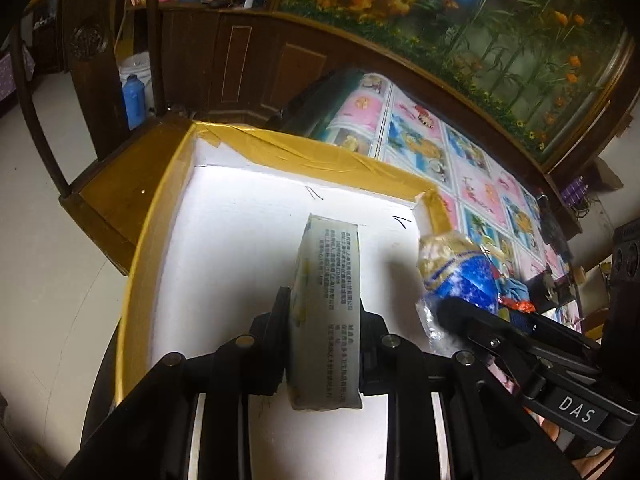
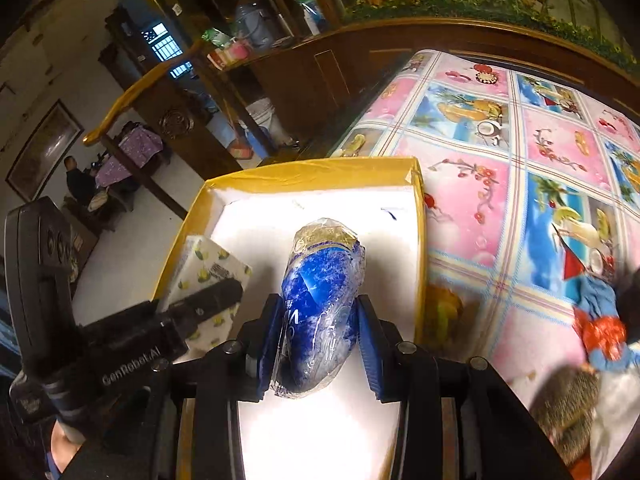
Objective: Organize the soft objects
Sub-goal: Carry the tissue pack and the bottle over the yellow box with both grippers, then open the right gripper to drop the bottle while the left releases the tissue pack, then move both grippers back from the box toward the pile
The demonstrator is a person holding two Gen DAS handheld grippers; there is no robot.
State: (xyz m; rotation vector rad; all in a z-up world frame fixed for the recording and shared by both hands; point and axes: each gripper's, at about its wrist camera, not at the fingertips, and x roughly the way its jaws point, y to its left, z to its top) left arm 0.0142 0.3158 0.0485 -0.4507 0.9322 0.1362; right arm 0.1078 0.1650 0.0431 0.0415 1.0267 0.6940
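My left gripper point(image 1: 322, 316) is shut on a flat tissue pack point(image 1: 326, 304) with lemon print and small black text, held edge-up over the white inside of a yellow-taped box point(image 1: 304, 152). My right gripper point(image 2: 318, 336) is shut on a blue and gold plastic-wrapped soft pack point(image 2: 320, 292), also above the box point(image 2: 312, 176). In the left wrist view the blue pack point(image 1: 460, 276) and the right gripper point(image 1: 452, 312) sit just to the right. The right wrist view has the tissue pack point(image 2: 208, 272) and the left gripper point(image 2: 212, 296) at left.
The box stands at the edge of a table with a pink and blue fruit-print cloth point(image 2: 532, 168). A small blue and red cloth item point(image 2: 600, 320) and a brown furry thing point(image 2: 568, 408) lie on it. A wooden chair point(image 1: 84, 52) stands behind the box. A seated person point(image 2: 78, 184) is far off.
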